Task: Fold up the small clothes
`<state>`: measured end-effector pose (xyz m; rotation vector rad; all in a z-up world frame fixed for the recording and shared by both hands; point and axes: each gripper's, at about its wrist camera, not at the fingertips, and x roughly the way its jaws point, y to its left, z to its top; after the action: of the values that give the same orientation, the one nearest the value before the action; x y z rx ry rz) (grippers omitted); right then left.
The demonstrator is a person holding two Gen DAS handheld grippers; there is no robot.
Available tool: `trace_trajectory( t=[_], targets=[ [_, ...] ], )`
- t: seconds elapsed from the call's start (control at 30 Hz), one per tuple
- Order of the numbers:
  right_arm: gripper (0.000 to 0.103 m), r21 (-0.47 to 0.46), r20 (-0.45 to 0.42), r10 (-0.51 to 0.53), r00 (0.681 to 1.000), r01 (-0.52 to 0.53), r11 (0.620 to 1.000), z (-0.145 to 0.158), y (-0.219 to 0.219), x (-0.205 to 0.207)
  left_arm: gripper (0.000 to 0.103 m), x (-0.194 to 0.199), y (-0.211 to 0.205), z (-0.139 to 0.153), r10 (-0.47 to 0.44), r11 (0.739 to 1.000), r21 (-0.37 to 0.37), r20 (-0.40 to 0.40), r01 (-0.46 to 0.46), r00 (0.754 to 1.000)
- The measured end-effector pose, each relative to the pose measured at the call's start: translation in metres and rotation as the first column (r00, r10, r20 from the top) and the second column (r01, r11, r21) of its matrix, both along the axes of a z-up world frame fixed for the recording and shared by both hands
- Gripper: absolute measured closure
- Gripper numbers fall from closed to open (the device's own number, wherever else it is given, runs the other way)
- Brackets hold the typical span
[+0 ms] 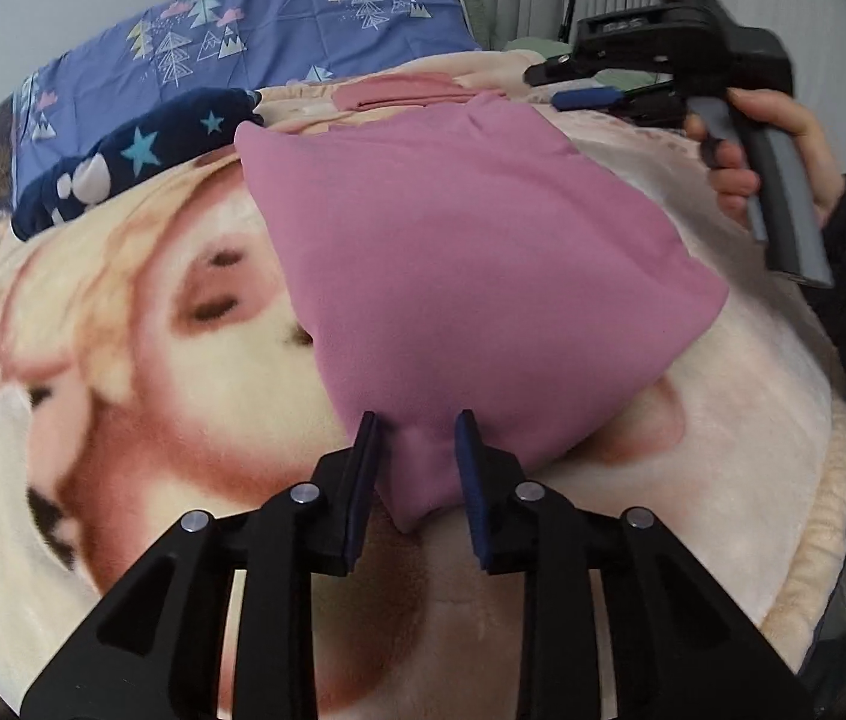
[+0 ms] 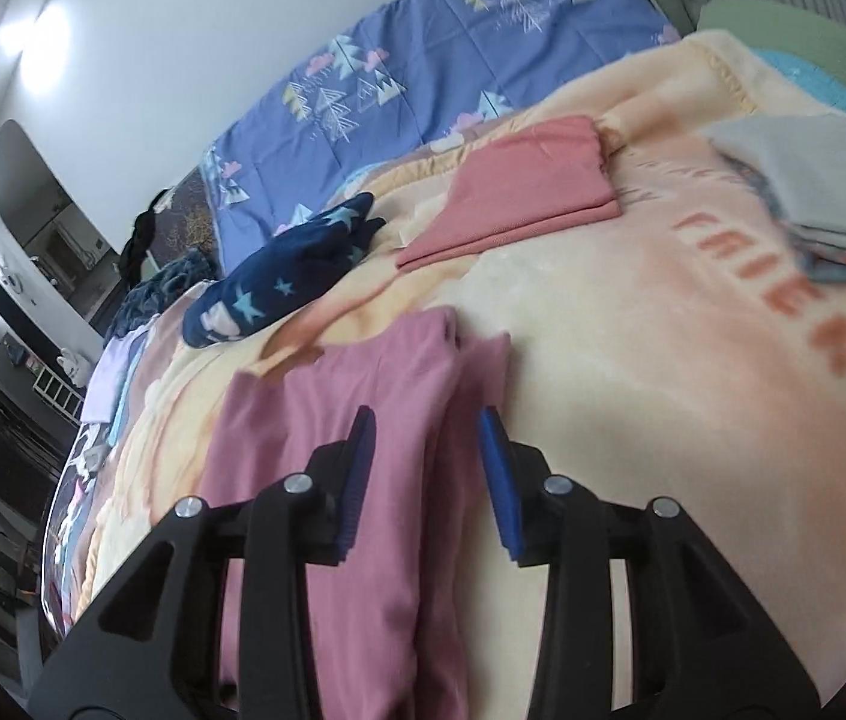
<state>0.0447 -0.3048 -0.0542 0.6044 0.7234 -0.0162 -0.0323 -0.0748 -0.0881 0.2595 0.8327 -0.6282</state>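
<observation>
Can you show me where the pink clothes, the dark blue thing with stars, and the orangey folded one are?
pink garment [image 1: 453,252], left wrist view, middle of its flat top.
star-print navy garment [image 2: 279,276], right wrist view, its middle.
folded salmon garment [image 2: 531,186], right wrist view, centre of its top layer.

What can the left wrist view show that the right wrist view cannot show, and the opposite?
Only the left wrist view shows the right gripper from outside, held in the person's right hand, and the near corner of the mauve garment lying between the open fingers of the left gripper. Only the right wrist view shows the folded grey clothes, the orange lettering on the blanket and the room beyond the bed. Both show the mauve garment, the navy star garment, the folded salmon piece and the blue tree-print bedding.
</observation>
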Motion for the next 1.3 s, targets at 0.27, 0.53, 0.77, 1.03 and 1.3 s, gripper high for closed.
trace_trajectory(
  t=[0.27,0.53,0.77,1.03,1.3],
  targets=[
    [0.066,-0.041,-0.095,0.016,0.995,-0.02,0.999,-0.016,0.002,0.071,0.048,0.01,0.014,-0.007,0.06,0.996,-0.058,-0.058,-0.063,0.997],
    [0.1,-0.189,-0.083,0.041,0.996,-0.056,0.98,-0.005,0.022,0.09,0.048,0.0,0.012,-0.008,0.07,0.997,-0.039,-0.002,-0.07,0.998],
    [0.1,-0.296,-0.118,-0.004,0.993,-0.031,0.955,-0.018,0.017,0.099,0.048,0.005,0.016,-0.009,0.065,0.995,-0.072,-0.03,-0.067,0.997],
    [0.097,-0.331,-0.049,-0.037,0.998,0.019,0.944,0.002,0.014,0.073,0.048,0.009,0.02,-0.008,0.062,0.994,-0.092,-0.042,-0.066,0.997],
    [0.077,-0.311,-0.033,0.053,0.998,-0.061,0.948,0.016,0.039,0.024,0.048,0.009,0.02,-0.008,0.064,0.994,-0.084,-0.03,-0.066,0.997]
  ],
)
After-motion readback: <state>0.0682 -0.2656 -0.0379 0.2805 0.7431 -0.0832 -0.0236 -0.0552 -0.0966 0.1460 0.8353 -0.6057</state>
